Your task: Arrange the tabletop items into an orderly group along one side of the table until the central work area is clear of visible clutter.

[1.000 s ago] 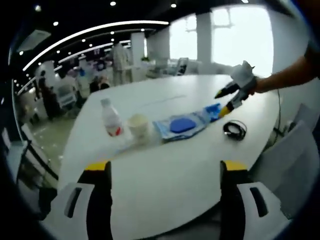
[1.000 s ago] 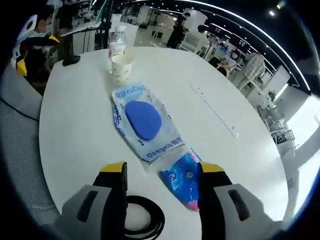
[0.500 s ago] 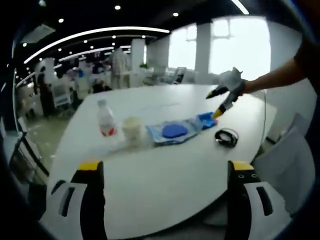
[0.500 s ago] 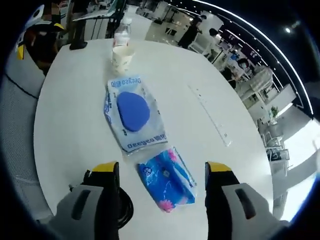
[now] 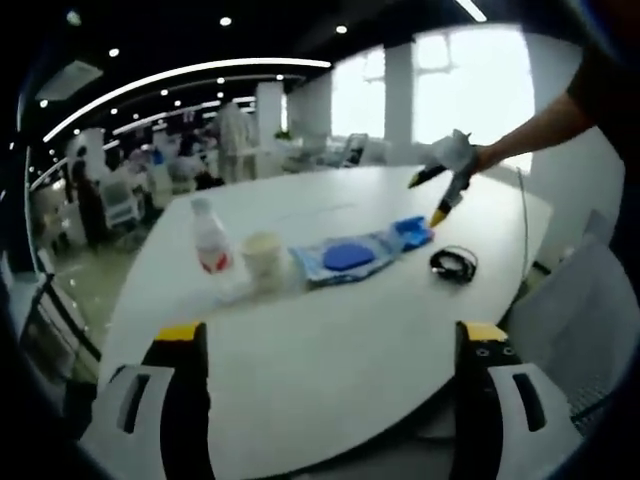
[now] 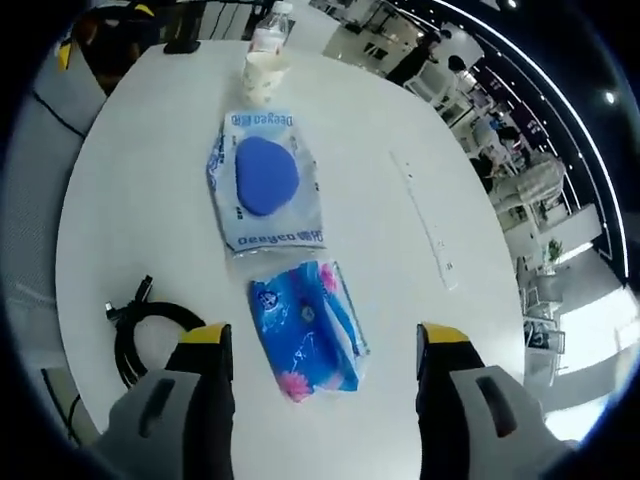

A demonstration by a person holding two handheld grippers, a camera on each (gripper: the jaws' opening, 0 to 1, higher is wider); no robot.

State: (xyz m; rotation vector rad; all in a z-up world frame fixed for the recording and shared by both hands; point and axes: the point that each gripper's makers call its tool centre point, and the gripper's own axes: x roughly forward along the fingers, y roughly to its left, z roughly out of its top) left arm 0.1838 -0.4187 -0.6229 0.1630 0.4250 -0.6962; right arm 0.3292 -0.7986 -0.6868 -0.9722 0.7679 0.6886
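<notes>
On the white oval table (image 5: pixel 330 340) a row of items runs left to right: a clear water bottle (image 5: pixel 210 237) with a red label, a paper cup (image 5: pixel 263 258), a clear bag holding a blue pad (image 5: pixel 345 258), a blue tissue pack (image 5: pixel 412 232) and a coiled black cable (image 5: pixel 453 264). My right gripper (image 5: pixel 440 190), held in a hand, hovers just above the tissue pack. In the right gripper view it (image 6: pixel 324 338) is open, the tissue pack (image 6: pixel 305 325) lying below and between its jaws, the cable (image 6: pixel 150 335) to the left, and the bag (image 6: pixel 263 180), cup (image 6: pixel 263 72) and bottle (image 6: pixel 270 25) beyond. My left gripper (image 5: pixel 332 332) stands open over the near table edge, holding nothing.
A thin seam strip (image 6: pixel 430 230) runs across the table to the right of the items. Grey chairs stand at the table's edge (image 5: pixel 590 300) (image 6: pixel 40 130). Behind the table lies an open office with desks and people.
My right gripper has lifted and shifted so the tissue pack sits centred between its jaws and the cable shows to the left. The items on the table have not moved.
</notes>
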